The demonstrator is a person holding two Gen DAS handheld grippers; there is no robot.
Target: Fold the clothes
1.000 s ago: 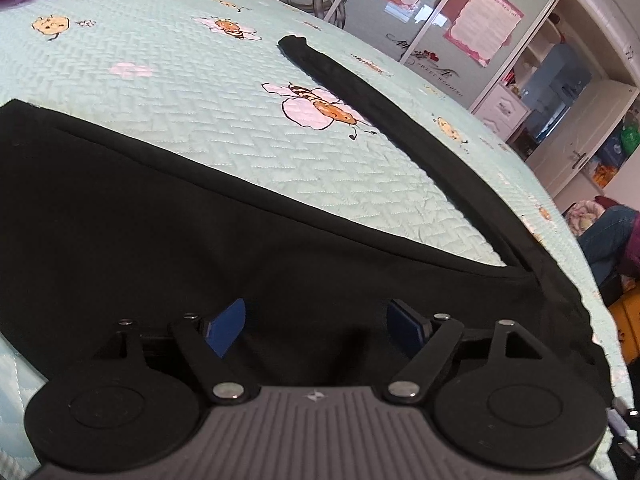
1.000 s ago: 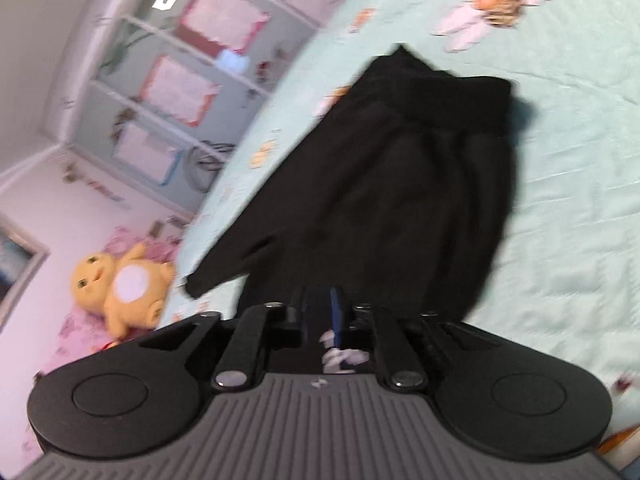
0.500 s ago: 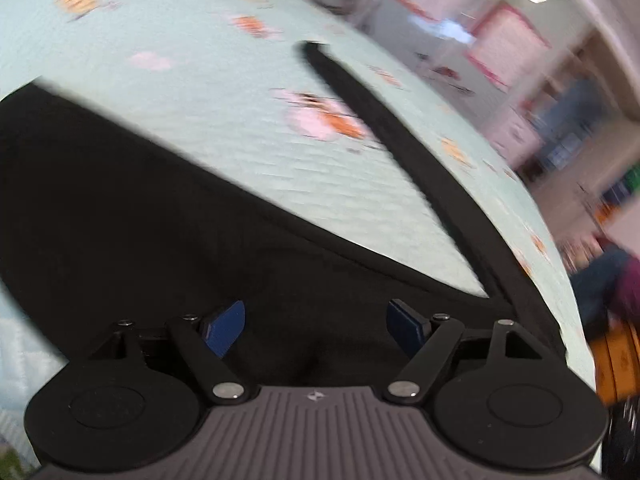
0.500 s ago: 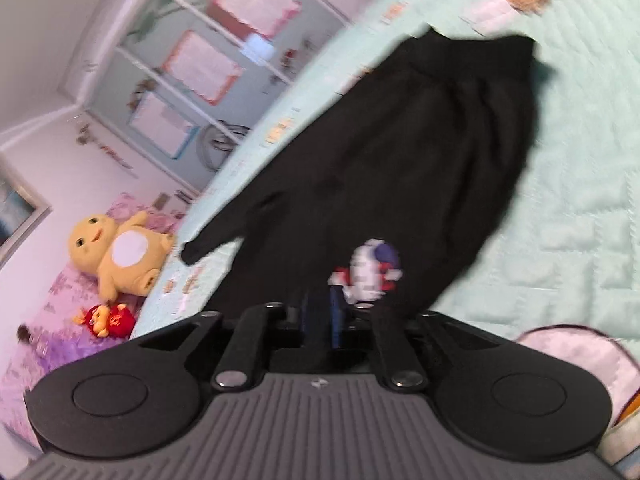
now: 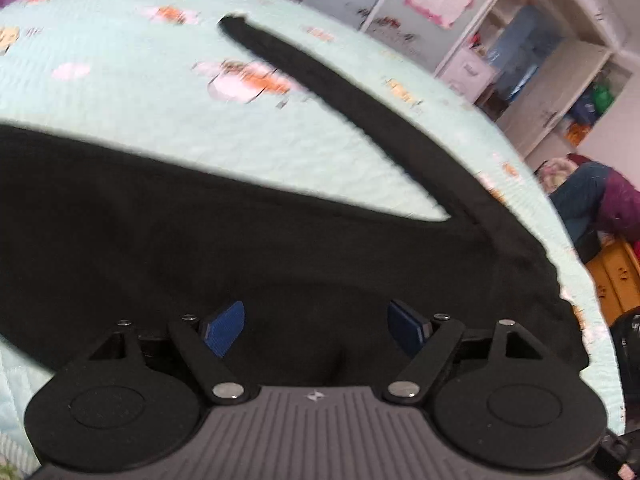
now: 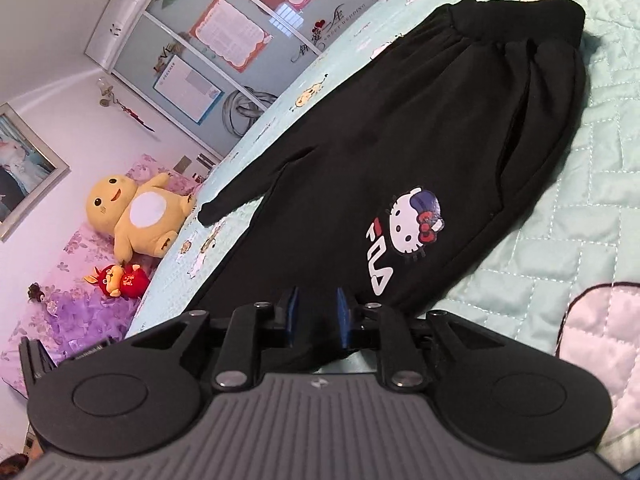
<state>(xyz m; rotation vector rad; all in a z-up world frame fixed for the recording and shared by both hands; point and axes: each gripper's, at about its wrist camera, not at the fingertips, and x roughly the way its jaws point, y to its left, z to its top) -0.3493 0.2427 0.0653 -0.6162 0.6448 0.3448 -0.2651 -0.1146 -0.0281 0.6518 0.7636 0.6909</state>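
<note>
On quilt point(image 6: 580, 184): black trousers point(image 6: 400, 132) (cat print); left hand-held gripper point(image 5: 316, 326) wide open, right hand-held gripper point(image 6: 316, 312) parted, empty.

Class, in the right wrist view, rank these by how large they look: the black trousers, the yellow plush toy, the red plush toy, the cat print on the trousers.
1. black trousers
2. yellow plush toy
3. cat print
4. red plush toy

The toys lie farther away, so true sizes are unsure.
</note>
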